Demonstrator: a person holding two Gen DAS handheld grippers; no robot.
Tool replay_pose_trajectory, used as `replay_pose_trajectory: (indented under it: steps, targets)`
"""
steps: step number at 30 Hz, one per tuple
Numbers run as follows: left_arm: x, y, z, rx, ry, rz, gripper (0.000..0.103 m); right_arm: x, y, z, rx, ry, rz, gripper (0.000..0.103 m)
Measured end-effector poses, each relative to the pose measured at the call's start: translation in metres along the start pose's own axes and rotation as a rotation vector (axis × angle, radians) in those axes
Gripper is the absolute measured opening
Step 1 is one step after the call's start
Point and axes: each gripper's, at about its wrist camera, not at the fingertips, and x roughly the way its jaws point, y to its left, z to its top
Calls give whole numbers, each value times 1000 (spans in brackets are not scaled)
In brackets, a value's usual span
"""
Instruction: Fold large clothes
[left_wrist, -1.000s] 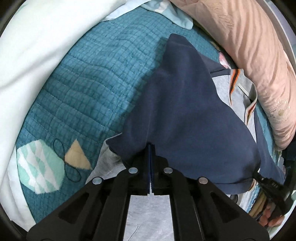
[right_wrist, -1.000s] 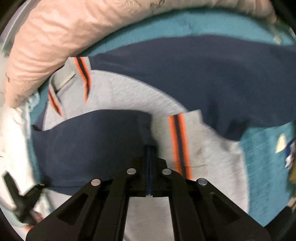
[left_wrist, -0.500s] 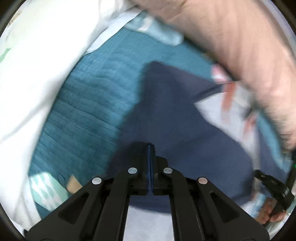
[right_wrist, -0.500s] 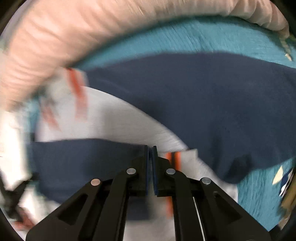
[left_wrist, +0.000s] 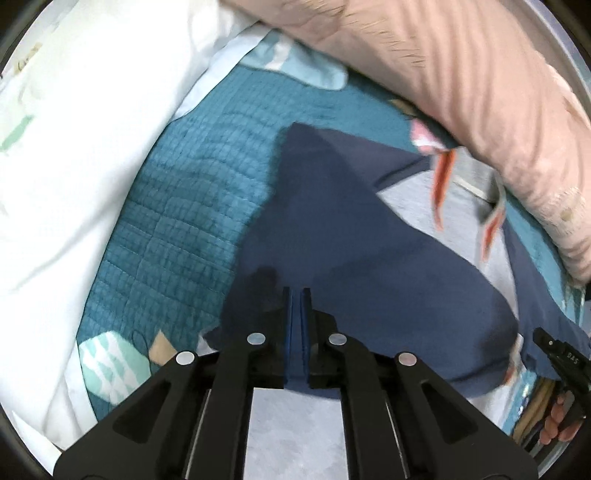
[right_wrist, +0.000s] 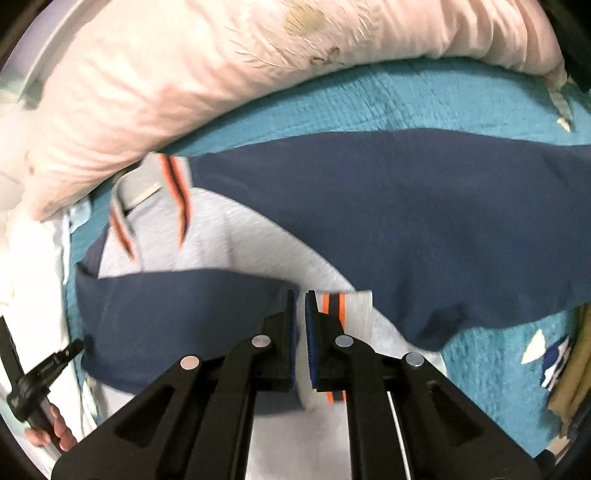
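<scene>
A grey sweatshirt (right_wrist: 236, 243) with navy sleeves and orange-striped trim lies spread on the teal quilt (left_wrist: 177, 206), one navy sleeve (left_wrist: 351, 236) folded across its grey body and the other stretched toward the right. The left gripper (left_wrist: 296, 295) hangs over the near edge of that folded sleeve, its jaws parting by a narrow slit with nothing gripped, and the right gripper (right_wrist: 301, 299) opens likewise over the striped cuff (right_wrist: 334, 304), empty. A pink pillow (right_wrist: 207, 74) lies along the far side and a white duvet (left_wrist: 74, 166) on the left.

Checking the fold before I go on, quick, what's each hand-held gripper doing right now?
Left hand-held gripper: jaws opening, narrow gap, nothing between them; navy sleeve lies below.
Right hand-held gripper: jaws opening, gap visible, nothing gripped; striped cuff just beyond.
</scene>
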Motion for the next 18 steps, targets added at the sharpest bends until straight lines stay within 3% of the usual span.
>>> replay_pose_trajectory:
  steps: [1,2,3,4,5,8,10,18]
  targets:
    - [-5,-5,-2,4,-5,4,9,-8,0,-3,-8,-3,5,31]
    - [-11,-9,-4,9,-8,13,19,-16,3,-6,-15,-11,14,45]
    - [-19,-14,-8,14,-14,20,37,-28,1,-10,-21,-26,26,68]
    - [-25,-16,-12,16,-22,15,49,-35,-2,-12,-23,-44,34,74]
    - [-35,-20,-18,23,-44,3,59,-47,-4,-18,-30,-70,49,74]
    - [-52,-42,-34,46,-60,-13,60,-64,-1,-27,-61,-80,48,78]
    - [-59,-51,-45,49,-67,-24,68,-73,-5,-33,-61,-97,46,81]
    - [-65,-116,-74,119,-55,-51,72,-129,-62,-48,-13,-173,33,83]
